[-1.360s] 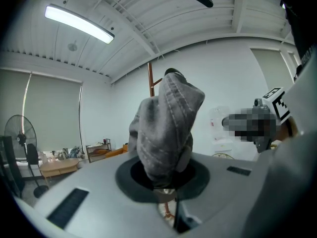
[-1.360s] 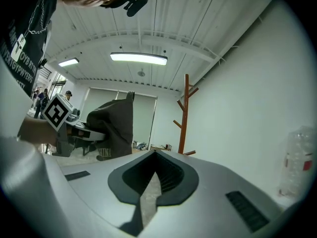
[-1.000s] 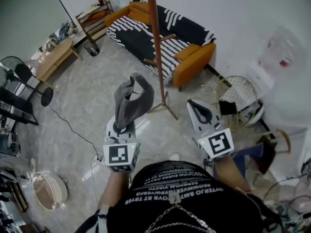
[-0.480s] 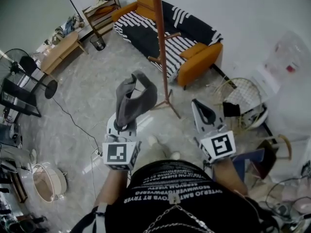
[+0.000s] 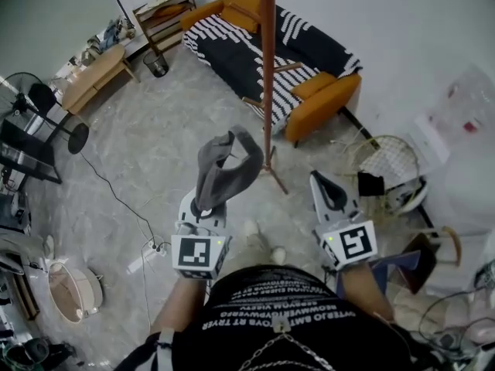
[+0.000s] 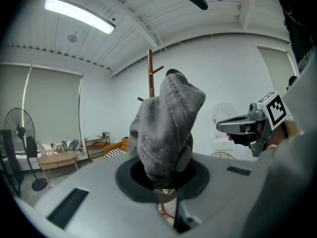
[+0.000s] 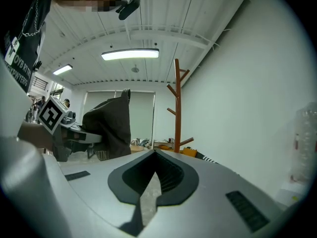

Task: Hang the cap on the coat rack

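Left tongs (image 5: 203, 205) are clamped narrow on the lower edge of the grey cap (image 5: 224, 168). Right tongs (image 5: 323, 178) are drawn together with nothing between them, level with the left pair and off to its right. The coat rack (image 5: 267, 68) stands ahead of both tongs, not touching the cap. We judge two risks. The cloth is limp and pinched at one edge only, so it may fold shut and slide off a short peg. The slim pole may also rock if knocked. The cap's long axis runs up from the left tongs' tips, its free end curling toward the rack.
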`<state>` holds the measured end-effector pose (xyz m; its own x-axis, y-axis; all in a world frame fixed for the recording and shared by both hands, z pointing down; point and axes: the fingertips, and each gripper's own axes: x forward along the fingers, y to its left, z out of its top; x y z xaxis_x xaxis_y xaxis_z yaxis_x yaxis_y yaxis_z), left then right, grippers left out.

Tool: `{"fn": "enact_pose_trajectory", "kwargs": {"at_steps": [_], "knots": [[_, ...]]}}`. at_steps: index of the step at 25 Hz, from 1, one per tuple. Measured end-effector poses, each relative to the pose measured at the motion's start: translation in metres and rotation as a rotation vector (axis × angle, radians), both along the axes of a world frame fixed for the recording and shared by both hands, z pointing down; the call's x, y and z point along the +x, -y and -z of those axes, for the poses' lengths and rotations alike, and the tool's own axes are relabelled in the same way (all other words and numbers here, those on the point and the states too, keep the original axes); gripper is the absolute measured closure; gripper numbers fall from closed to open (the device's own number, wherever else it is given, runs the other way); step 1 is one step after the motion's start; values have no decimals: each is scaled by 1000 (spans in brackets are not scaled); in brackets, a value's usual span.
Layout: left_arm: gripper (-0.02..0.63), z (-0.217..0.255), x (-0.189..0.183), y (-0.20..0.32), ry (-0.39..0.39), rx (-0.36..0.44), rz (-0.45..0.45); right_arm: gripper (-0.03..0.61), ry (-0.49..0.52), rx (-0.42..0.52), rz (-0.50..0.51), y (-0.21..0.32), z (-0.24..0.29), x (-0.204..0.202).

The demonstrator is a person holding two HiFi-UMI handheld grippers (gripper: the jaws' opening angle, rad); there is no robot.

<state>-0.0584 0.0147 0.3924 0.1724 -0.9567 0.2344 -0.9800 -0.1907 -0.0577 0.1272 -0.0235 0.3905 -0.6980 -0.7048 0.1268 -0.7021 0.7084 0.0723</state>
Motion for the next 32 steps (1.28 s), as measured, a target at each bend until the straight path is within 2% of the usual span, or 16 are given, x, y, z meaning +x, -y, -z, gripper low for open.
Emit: {"fn": "enact_pose_trajectory", "kwargs": {"at_steps": [5,12,16,21,26,29,32], "knots": [[597,-2,-9,32,-9,8,-15,575,-7,10,-22,28,2,-6],[597,-8,-19,78,40,-6,-74,575,-27,8,-38,63,1,-19],[597,-10,-24,95,23,-7,-92,575,-43,-16,-62,77,-1,-25],[595,-11,-31,127,45,-7,-120,575,-35,-4,-73,107,5,-37],[595,-15,-35,145,21,-13,-135,575,-39,1,-78,126,4,-46],[595,-16,-40,154,34,-12,-155,575,-53,6,-79,135,6,-54],[595,-15,-43,160,2,-12,-155,575,-50,1,-83,141,5,-61]]}}
